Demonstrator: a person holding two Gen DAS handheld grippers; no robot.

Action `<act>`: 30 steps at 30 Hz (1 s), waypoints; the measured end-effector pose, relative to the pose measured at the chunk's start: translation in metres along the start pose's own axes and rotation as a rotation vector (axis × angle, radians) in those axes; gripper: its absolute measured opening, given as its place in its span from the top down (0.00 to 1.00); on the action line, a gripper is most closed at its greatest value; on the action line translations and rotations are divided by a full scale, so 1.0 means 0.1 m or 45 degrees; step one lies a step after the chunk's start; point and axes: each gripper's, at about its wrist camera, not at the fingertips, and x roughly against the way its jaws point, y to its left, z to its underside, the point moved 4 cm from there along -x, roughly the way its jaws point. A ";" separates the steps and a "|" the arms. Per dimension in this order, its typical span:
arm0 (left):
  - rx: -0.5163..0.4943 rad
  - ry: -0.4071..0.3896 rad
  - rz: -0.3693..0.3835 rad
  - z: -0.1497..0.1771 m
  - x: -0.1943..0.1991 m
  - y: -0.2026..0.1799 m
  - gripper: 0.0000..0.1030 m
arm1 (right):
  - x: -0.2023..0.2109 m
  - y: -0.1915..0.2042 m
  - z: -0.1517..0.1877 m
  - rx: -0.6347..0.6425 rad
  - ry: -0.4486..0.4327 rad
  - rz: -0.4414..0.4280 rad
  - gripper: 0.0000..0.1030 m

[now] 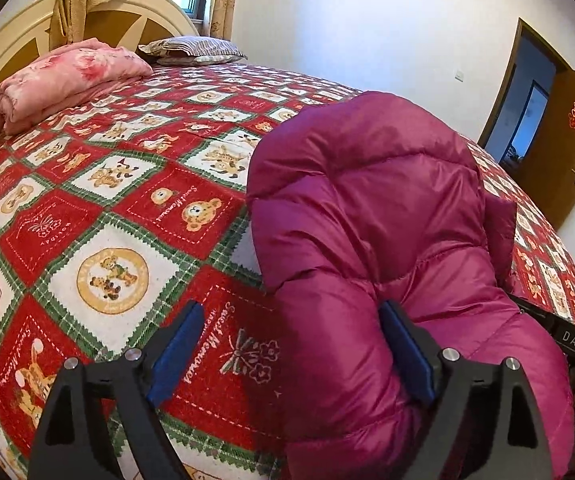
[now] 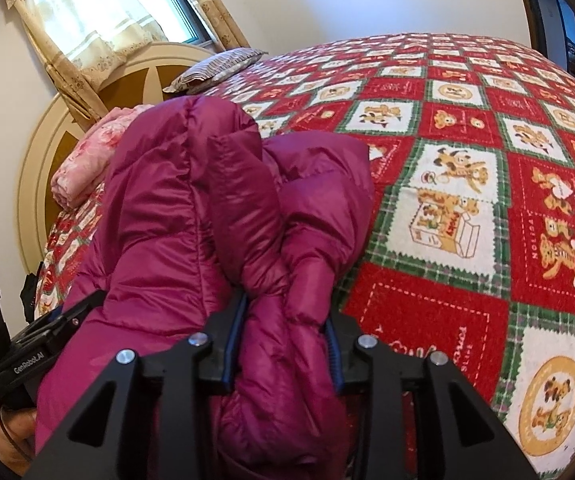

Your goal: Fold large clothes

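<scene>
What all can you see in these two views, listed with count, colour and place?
puffer jacket: one, magenta, bunched on the bed's near edge
bedspread: one, red, white and green bear print, covering the bed
folded quilt: one, pink floral, by the headboard
pillow: one, striped, by the headboard
headboard: one, cream and brown
curtains: beige, at the window
door: one, brown, open
left hand-held gripper: black, blue pads, open beside the jacket
right hand-held gripper: black, around a jacket fold

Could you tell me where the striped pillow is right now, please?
The striped pillow lies at the head of the bed by the headboard, right of the folded pink quilt in the left wrist view.
</scene>
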 end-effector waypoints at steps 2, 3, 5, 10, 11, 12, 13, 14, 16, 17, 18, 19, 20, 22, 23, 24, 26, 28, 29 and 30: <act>0.002 -0.007 -0.005 0.01 0.00 0.00 0.13 | -0.01 0.00 0.01 -0.002 0.000 0.007 0.62; -0.001 -0.010 -0.011 0.01 0.00 0.00 0.12 | -0.01 0.00 0.00 0.000 -0.001 0.014 0.62; -0.012 -0.014 -0.029 0.00 0.03 -0.02 0.12 | 0.00 0.01 0.00 0.011 -0.006 0.036 0.60; -0.043 -0.030 -0.159 -0.08 0.29 -0.03 0.12 | 0.25 0.10 -0.07 0.055 -0.080 0.130 0.57; -0.052 -0.047 -0.180 -0.10 0.39 -0.04 0.12 | 0.39 0.13 -0.09 0.062 -0.104 0.161 0.57; -0.059 -0.065 -0.192 -0.13 0.52 -0.06 0.12 | 0.54 0.16 -0.10 0.074 -0.130 0.189 0.55; -0.063 -0.108 -0.188 -0.17 0.77 -0.08 0.12 | 0.70 0.18 -0.11 0.091 -0.161 0.215 0.51; -0.064 -0.136 -0.182 -0.20 0.94 -0.10 0.12 | 0.91 0.21 -0.10 0.112 -0.196 0.247 0.44; -0.068 -0.212 -0.165 -0.23 1.43 -0.16 0.12 | 1.35 0.28 -0.05 0.142 -0.236 0.333 0.43; -0.079 -0.243 -0.173 -0.23 1.62 -0.19 0.12 | 1.58 0.34 -0.01 0.166 -0.263 0.357 0.43; -0.089 -0.294 -0.183 -0.22 1.90 -0.23 0.12 | 1.84 0.39 0.06 0.188 -0.288 0.409 0.43; -0.097 -0.330 -0.179 -0.22 2.05 -0.25 0.12 | 2.04 0.43 0.12 0.197 -0.316 0.443 0.43; -0.109 -0.393 -0.179 -0.20 2.34 -0.29 0.12 | 2.32 0.49 0.21 0.207 -0.355 0.473 0.42; -0.102 -0.453 -0.170 -0.18 2.64 -0.29 0.12 | 2.70 0.56 0.38 0.203 -0.394 0.510 0.42; -0.104 -0.486 -0.156 -0.17 2.81 -0.31 0.12 | 2.80 0.58 0.42 0.204 -0.410 0.518 0.41; -0.109 -0.514 -0.164 -0.16 2.95 -0.33 0.12 | 2.95 0.64 0.49 0.206 -0.429 0.546 0.41; -0.119 -0.548 -0.154 -0.17 3.10 -0.38 0.12 | 3.14 0.76 0.61 0.205 -0.460 0.546 0.40; -0.120 -0.570 -0.153 -0.17 3.19 -0.41 0.12 | 3.24 0.88 0.69 0.235 -0.487 0.562 0.38; -0.117 -0.580 -0.143 -0.17 3.22 -0.42 0.12 | 3.24 0.95 0.69 0.265 -0.496 0.566 0.38; -0.129 -0.573 -0.141 -0.18 3.22 -0.44 0.12 | 3.24 1.00 0.67 0.287 -0.503 0.567 0.38</act>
